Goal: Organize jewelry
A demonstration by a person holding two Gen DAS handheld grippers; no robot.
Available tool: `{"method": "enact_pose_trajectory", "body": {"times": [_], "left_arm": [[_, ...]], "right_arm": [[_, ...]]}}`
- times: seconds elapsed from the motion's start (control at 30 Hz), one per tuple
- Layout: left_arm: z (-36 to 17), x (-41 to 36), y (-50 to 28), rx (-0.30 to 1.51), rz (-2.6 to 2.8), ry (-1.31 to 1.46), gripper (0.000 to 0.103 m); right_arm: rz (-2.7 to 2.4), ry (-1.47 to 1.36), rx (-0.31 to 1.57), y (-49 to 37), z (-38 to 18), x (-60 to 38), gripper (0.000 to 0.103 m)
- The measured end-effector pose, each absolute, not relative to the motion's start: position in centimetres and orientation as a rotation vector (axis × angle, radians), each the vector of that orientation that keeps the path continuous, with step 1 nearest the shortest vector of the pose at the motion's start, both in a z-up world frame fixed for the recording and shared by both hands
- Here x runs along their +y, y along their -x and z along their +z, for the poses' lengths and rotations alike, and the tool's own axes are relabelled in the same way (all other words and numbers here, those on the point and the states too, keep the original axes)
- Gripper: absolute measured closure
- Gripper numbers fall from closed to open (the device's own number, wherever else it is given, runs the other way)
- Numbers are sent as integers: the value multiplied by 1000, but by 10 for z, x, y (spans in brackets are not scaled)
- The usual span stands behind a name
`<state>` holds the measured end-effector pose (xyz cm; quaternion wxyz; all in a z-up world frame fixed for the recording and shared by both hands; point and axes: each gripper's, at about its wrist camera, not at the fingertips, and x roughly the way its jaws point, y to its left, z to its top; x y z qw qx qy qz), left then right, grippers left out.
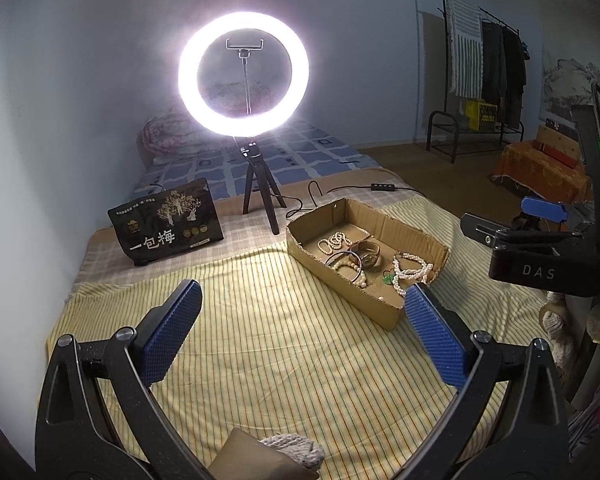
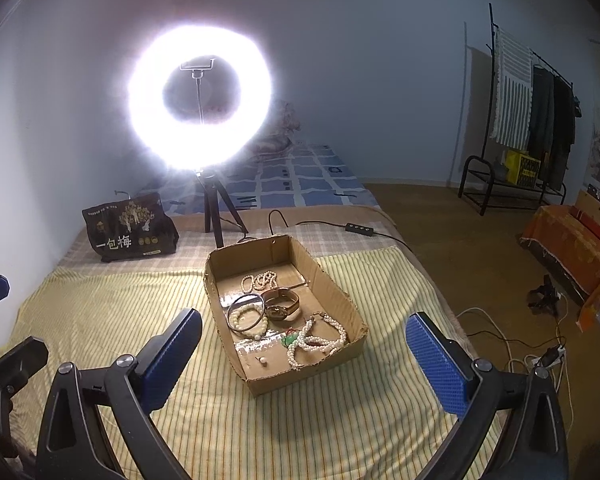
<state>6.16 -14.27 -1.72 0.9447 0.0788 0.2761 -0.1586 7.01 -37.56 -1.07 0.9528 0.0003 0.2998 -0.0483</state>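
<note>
One cardboard box, two wide-apart grippers, left gripper, right gripper.

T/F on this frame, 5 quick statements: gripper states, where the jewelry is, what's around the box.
1. Both grippers are open and hold nothing. True: the left gripper and the right gripper each have their jaws spread wide over the striped cloth.
2. The jewelry lies loose on the cloth. False: it sits inside the cardboard box.
3. A gold bangle lies in the box, near the dark bangle. True.
4. The ring light is switched off. False: it glows brightly on its tripod.
5. The black snack bag is inside the box. False: it stands apart on the bed, left of the tripod.
</note>
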Motion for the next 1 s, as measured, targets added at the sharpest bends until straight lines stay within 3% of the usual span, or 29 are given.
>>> {"method": "enact_pose_trajectory", "body": {"times": [1.0], "left_arm": [[-11, -145, -60, 560, -330, -162, 0]], "right_arm": [[-110, -1, 619, -72, -15, -373, 0]]}}
